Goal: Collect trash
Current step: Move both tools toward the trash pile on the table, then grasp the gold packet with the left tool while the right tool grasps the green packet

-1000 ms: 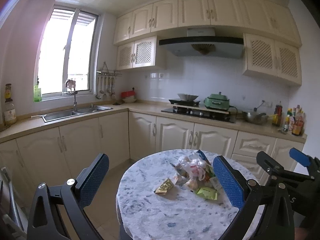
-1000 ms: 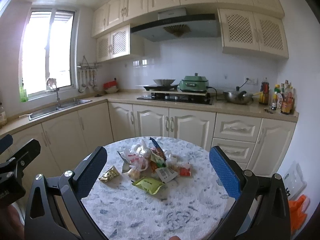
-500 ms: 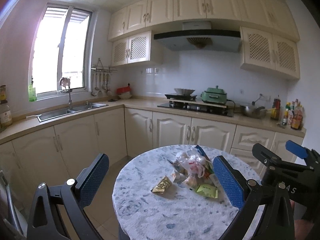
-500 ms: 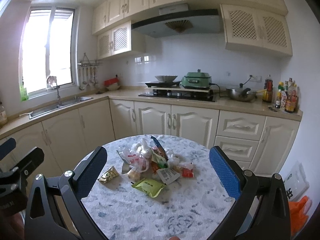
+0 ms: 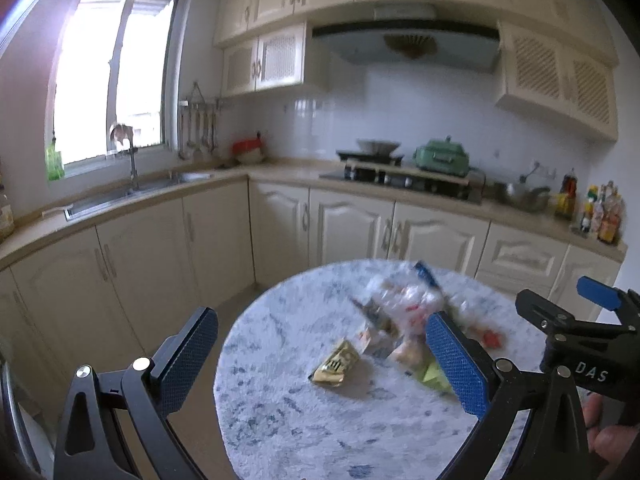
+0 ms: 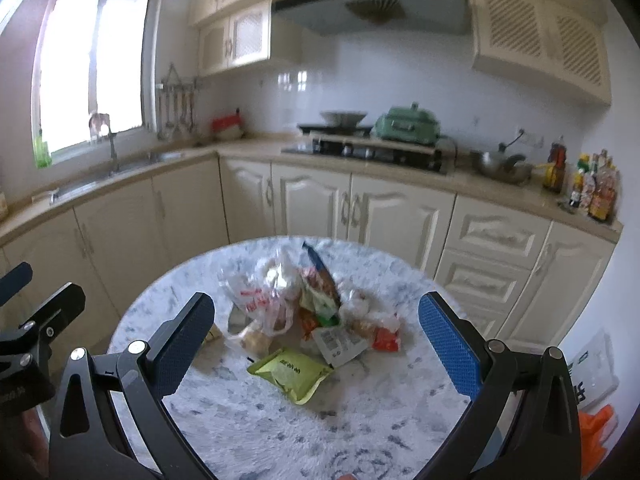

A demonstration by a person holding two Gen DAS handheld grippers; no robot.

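**Spotter:** Where is the trash, left to right?

**Me:** All on the round table (image 6: 256,432), heaped toward its far edge. Nearest the left edge lies a yellow packet (image 5: 335,363), apart from the rest. Then a clear bag (image 6: 266,296) with red print, slumped over some scraps. Next a green wrapper (image 6: 291,370) at the near side of the heap, a white label (image 6: 338,342) touching it, and a red scrap (image 6: 387,338) toward the right edge.

**Spotter:** How will it handle?

**Me:** My guess is all of it is light, thin and crinkly. The bag looks soft and slippery, so I would pinch a bunched fold near its top. The wrappers lie flat on a fuzzy cloth, so I would catch a raised edge, not press down on the middle.

**Spotter:** And your tools?

**Me:** My left gripper (image 5: 322,354) is spread wide with nothing between the pads, held level above the table's near-left edge and pointing at the yellow packet. My right gripper (image 6: 316,338) is just as wide and also empty, hanging over the near edge, framing the heap with the green wrapper between its pads (image 6: 448,344). Neither touches anything. Both views are a bit blurred.
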